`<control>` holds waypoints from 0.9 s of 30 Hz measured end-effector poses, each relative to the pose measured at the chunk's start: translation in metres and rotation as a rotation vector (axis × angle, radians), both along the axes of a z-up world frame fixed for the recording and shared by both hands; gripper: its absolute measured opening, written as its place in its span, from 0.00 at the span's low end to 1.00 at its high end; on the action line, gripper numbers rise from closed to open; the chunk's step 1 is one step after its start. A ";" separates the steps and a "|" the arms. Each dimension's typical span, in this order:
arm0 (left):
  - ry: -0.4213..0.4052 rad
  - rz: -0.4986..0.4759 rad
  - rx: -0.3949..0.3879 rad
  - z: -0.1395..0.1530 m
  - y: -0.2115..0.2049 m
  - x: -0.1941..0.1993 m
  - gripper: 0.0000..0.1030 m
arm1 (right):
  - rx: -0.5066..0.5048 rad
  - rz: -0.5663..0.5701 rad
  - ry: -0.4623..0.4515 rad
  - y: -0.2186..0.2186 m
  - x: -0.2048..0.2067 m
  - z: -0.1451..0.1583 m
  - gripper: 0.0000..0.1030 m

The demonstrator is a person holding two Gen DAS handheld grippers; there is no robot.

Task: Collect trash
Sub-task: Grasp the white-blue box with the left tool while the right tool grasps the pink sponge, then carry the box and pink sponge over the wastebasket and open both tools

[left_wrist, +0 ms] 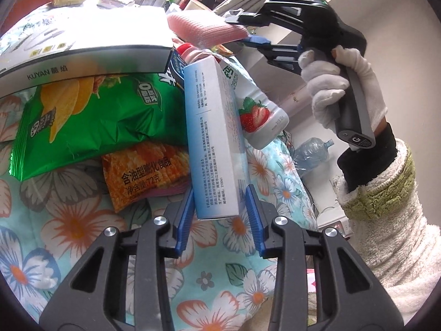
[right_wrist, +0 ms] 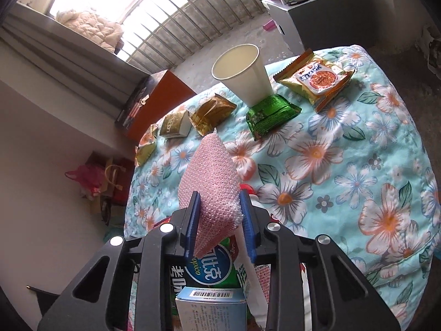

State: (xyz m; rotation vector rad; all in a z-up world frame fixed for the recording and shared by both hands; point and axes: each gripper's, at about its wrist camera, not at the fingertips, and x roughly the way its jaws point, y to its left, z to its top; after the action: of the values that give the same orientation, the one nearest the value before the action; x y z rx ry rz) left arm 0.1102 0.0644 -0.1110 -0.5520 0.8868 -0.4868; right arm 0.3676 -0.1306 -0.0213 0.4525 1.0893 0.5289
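With both grips on — left gripper (left_wrist: 219, 212) narrowed on the near end of the box (left_wrist: 213, 138), right gripper (right_wrist: 220, 220) pinching the pink sponge (right_wrist: 209, 171) above the pile's far end — we lift straight, squeezing evenly.

Daylight floods through a barred window (right_wrist: 176, 22) above a grey concrete floor (right_wrist: 209, 55), with a cluttered white cabinet (right_wrist: 292, 27) beside pale walls (right_wrist: 41, 138).
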 end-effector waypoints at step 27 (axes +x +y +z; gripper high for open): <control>-0.210 -0.017 0.058 0.068 0.016 -0.064 0.29 | 0.139 -0.214 -0.227 -0.138 -0.168 0.057 0.27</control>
State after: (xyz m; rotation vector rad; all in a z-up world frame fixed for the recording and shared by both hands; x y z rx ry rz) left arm 0.0459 0.0809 -0.0431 -0.4327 0.7034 -0.5225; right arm 0.1996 -0.2685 0.0356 0.6080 0.7787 0.4563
